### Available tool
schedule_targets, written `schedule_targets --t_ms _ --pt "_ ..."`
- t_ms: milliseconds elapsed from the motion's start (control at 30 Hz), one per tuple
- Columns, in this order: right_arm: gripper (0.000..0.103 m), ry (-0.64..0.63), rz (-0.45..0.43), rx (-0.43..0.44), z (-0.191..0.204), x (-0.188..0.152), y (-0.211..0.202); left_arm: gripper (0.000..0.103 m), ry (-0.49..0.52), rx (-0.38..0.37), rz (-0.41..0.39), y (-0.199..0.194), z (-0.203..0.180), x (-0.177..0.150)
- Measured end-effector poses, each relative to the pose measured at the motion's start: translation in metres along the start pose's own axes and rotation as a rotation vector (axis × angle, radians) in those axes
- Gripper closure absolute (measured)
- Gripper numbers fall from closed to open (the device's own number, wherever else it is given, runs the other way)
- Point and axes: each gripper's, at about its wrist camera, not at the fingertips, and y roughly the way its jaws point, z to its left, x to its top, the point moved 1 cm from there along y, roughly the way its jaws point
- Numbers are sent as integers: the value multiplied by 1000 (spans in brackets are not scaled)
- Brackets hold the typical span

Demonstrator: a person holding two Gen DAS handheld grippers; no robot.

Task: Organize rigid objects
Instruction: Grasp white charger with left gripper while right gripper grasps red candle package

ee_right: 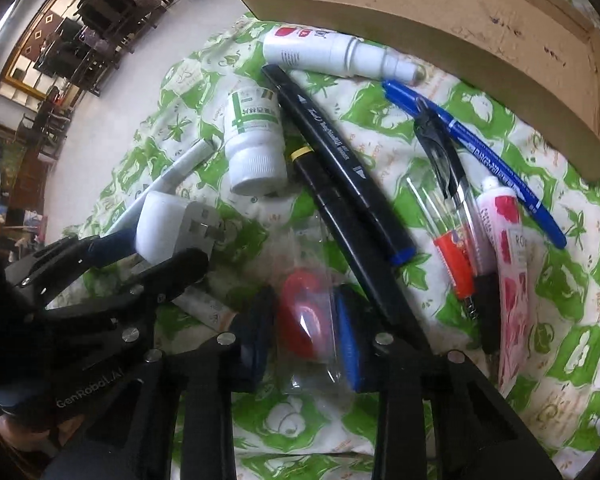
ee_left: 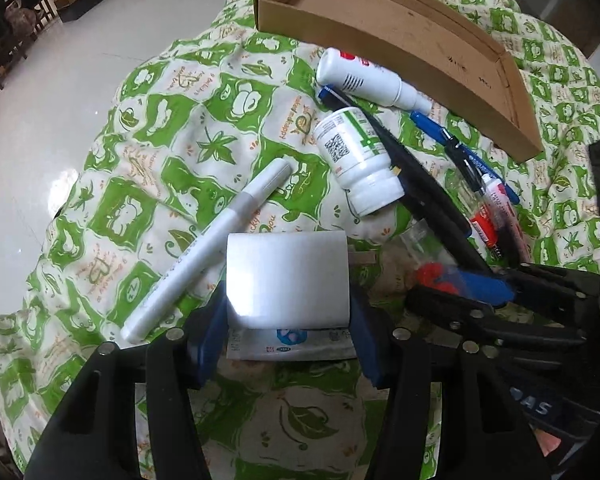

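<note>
My left gripper [ee_left: 286, 320] is shut on a white plug adapter [ee_left: 287, 280], which also shows in the right wrist view [ee_right: 172, 228]. My right gripper [ee_right: 304, 336] is shut on a red object in a clear plastic bag [ee_right: 304, 320]; it shows in the left wrist view [ee_left: 432, 276]. On the green patterned cloth [ee_left: 148, 168] lie a white marker [ee_left: 208, 248], a white pill bottle [ee_left: 356, 160], a white spray bottle [ee_left: 364, 76], a black marker [ee_right: 340, 172], a blue pen [ee_right: 480, 152], a clear pen [ee_right: 456, 216] and a pink tube [ee_right: 508, 264].
An open cardboard tray [ee_left: 404, 36] sits at the far right of the cloth and also shows in the right wrist view [ee_right: 460, 40]. A flat sachet [ee_left: 288, 344] lies under the adapter. White floor [ee_left: 60, 112] lies left of the cloth.
</note>
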Motion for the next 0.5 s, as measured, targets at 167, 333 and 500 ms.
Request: schedule_targets --t_ms 167,333,500 --pt "77 15 -68 33 -4 -6 -25 49 8 0 -26 2 -10 4" --pt "77 58 -108 76 -15 -9 -47 49 -6 -45 -38 -8 -6 4" --pt "77 68 -132 85 -23 -9 -68 49 -41 -111 -36 -21 1 6"
